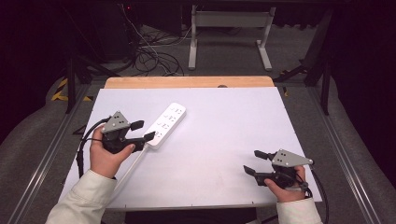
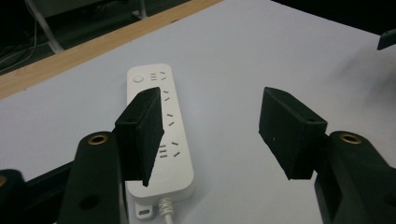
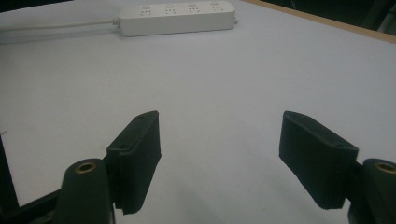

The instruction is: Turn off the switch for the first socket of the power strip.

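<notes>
Both pairs of jaws gape empty, left gripper [image 1: 143, 130] poised right at the cord end of the white power strip [image 1: 166, 122], lying diagonally up-right, right gripper [image 1: 253, 162] well apart.

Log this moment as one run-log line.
left gripper: open, at power strip cable end | right gripper: open, empty, apart | white table

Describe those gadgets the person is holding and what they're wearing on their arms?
Each hand grips a black two-jaw tool: left gripper, right gripper. Both have blocky black fingers, brass-ringed holes, a grey three-cornered plate on top and a trailing black cable. The sleeves are cream.
</notes>
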